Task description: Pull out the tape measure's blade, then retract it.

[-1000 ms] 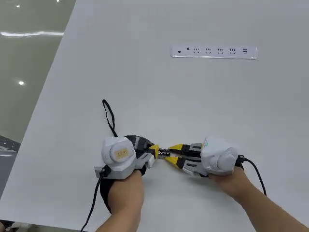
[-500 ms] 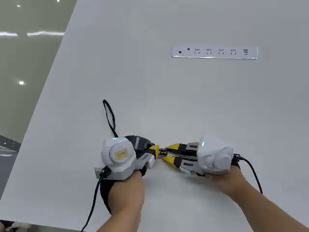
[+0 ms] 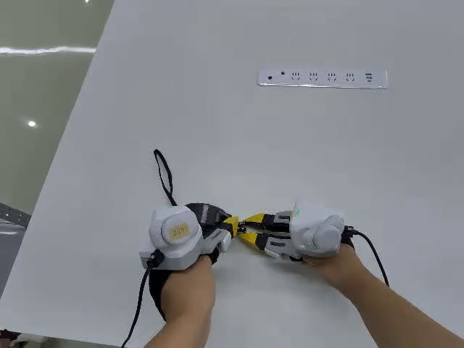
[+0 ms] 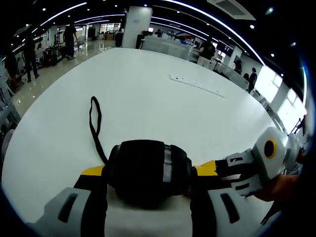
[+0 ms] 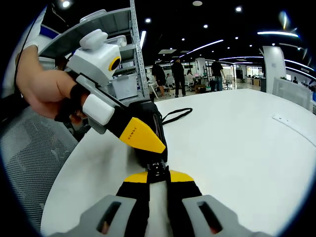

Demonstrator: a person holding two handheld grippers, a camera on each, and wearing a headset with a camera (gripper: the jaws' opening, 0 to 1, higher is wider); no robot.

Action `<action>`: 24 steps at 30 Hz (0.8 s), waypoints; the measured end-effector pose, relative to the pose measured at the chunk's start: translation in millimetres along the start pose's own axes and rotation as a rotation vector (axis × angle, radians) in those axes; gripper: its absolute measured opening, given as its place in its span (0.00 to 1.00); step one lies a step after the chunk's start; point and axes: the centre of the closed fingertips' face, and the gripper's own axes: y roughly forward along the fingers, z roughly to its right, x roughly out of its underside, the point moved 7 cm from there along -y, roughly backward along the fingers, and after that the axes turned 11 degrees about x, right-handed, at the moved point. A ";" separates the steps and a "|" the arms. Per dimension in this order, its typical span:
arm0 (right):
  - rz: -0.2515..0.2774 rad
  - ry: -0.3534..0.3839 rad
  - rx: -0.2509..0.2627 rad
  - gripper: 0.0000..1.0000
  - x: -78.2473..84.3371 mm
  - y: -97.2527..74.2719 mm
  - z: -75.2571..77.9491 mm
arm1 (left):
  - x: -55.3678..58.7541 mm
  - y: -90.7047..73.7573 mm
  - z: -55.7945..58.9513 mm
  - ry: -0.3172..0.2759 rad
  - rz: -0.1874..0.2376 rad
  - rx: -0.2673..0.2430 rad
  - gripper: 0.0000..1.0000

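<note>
In L gripper (image 4: 150,170): blk tape (image 4: 144,163) (rounded)

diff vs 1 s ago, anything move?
The right gripper, shut on the blade's end hook, moved left toward the round black tape measure, narrowing the gap between them. The left gripper kept its grip on the tape measure in the same spot. The black wrist strap and white power strip stayed put.

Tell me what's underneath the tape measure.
White table shows all around the tape measure, which the left gripper clamps while the right gripper pinches its blade tip. The case hides the spot beneath, so contact is unclear.
</note>
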 end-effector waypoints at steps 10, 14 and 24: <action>-0.005 -0.018 -0.020 0.11 -2.8 6.3 -1.0 | -0.8 -0.3 -0.7 -0.017 0.003 0.006 0.66; -0.006 -0.019 -0.023 0.11 -4.1 9.3 -1.0 | -0.7 0.0 -1.4 -0.020 0.005 0.007 0.66; -0.010 -0.023 -0.029 0.11 -6.3 13.2 -2.0 | -0.8 -0.5 -1.6 -0.020 0.007 0.009 0.66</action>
